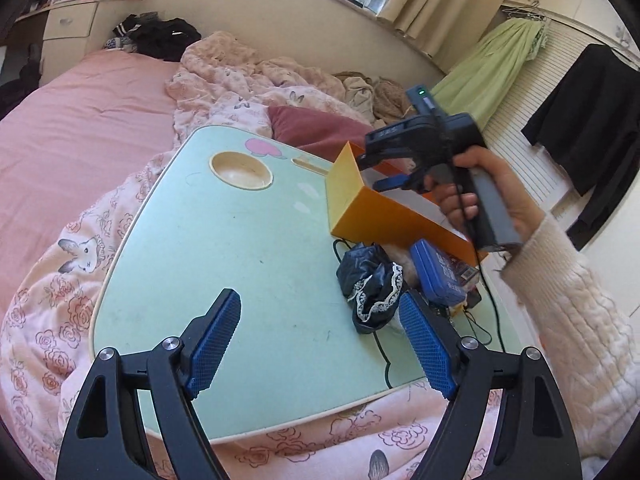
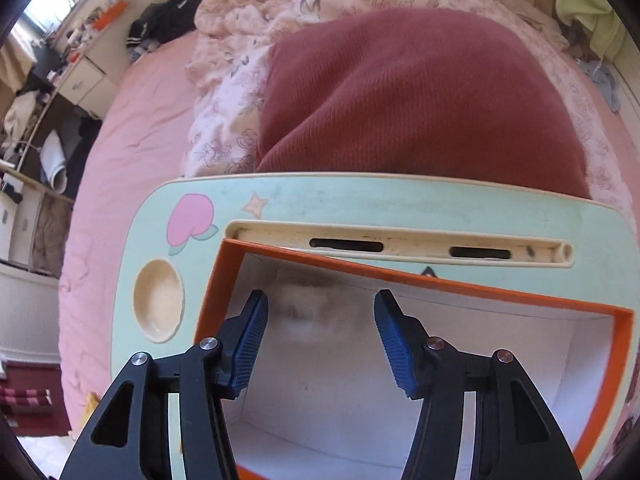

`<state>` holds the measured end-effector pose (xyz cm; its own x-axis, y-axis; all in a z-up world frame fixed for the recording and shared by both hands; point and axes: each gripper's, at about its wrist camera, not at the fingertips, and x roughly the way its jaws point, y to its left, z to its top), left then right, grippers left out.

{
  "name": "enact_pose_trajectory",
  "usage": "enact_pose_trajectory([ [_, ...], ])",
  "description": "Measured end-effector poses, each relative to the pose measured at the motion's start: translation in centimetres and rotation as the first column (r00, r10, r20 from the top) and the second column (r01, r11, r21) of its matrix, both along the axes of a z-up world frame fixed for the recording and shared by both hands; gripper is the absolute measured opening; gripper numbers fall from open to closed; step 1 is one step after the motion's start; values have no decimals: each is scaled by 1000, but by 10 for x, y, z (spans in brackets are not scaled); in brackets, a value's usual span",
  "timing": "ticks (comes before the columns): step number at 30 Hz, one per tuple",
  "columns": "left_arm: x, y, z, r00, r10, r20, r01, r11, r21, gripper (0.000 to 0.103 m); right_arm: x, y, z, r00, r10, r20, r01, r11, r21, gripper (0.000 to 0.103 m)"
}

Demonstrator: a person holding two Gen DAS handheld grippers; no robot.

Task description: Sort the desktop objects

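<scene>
Box [image 2: 420, 380] lies open beneath right tool [image 2: 320, 344], pale fluffy item inside.

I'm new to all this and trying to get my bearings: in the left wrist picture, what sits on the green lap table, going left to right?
Round cup hollow → orange box → black lace-trimmed cloth → blue case, all on the green lap table.
</scene>
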<state>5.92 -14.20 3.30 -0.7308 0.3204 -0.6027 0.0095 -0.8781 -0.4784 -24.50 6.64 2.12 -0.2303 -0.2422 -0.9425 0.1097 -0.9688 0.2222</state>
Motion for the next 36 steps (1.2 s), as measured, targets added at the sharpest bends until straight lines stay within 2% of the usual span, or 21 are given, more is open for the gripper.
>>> enact_pose_trajectory([
  [1, 0, -1, -1, 1000, 2, -5, -2, 1000, 6, 81, -2, -1, -8, 1000, 9, 19, -9, 1000, 6, 51],
  [2, 2, 0, 0, 1000, 5, -6, -5, 1000, 11, 81, -5, -2, -14, 999, 5, 34, -5, 1000, -2, 39],
  [4, 3, 1, -1, 1000, 8, -2, -8, 1000, 16, 81, 1, 5, -11, 1000, -20, 1, 20, 1000, -24, 38],
  [6, 3, 4, -2, 1000, 5, 0, -5, 1000, 7, 81, 9, 15, -1, 1000, -18, -5, 18, 993, -113, 37],
  [9, 2, 7, -4, 1000, 0, 11, 0, 1000, -2, 81, 40, 34, 36, 991, 3, -131, -30, 979, -204, 37],
  [11, -1, 10, -6, 1000, -2, 26, 2, 1000, -3, 81, 78, 47, 64, 968, 53, -246, -100, 977, -186, 37],
  [15, -5, 35, -7, 998, -29, 49, 32, 998, -47, 81, 163, 81, 92, 917, 110, -384, -184, 969, -162, 38],
  [17, -5, 54, -5, 997, -53, 48, 57, 994, -91, 81, 208, 102, 89, 900, 132, -415, -214, 964, -156, 39],
  [19, -5, 75, -4, 995, -85, 54, 91, 987, -129, 81, 244, 115, 74, 887, 165, -431, -252, 955, -154, 39],
  [23, -8, 116, -9, 990, -93, 102, 114, 968, -225, 81, 272, 118, 32, 879, 178, -443, -216, 976, -38, 39],
  [25, -10, 129, -13, 990, -78, 118, 107, 959, -263, 81, 272, 114, 12, 891, 146, -430, -165, 986, -7, 41],
  [27, -12, 139, -21, 986, -72, 150, 115, 946, -304, 81, 267, 110, -1, 894, 129, -429, -145, 989, -5, 45],
  [28, -11, 145, -23, 988, -56, 146, 105, 928, -357, 81, 269, 110, -5, 893, 114, -435, -131, 991, -10, 53],
  [29, -11, 149, -24, 987, -45, 154, 102, 918, -383, 81, 273, 112, -8, 892, 89, -443, -106, 994, -15, 66],
  [32, -11, 156, -26, 987, -31, 160, 101, 888, -448, 82, 288, 124, -5, 873, 30, -487, -44, 999, -17, 89],
  [34, -12, 158, -27, 986, -40, 163, 111, 885, -452, 88, 291, 126, -6, 873, -5, -488, 30, 999, 45, 100],
  [36, -14, 156, -29, 985, -32, 169, 106, 887, -449, 92, 284, 117, -19, 909, 44, -415, 23, 988, 154, 101],
])
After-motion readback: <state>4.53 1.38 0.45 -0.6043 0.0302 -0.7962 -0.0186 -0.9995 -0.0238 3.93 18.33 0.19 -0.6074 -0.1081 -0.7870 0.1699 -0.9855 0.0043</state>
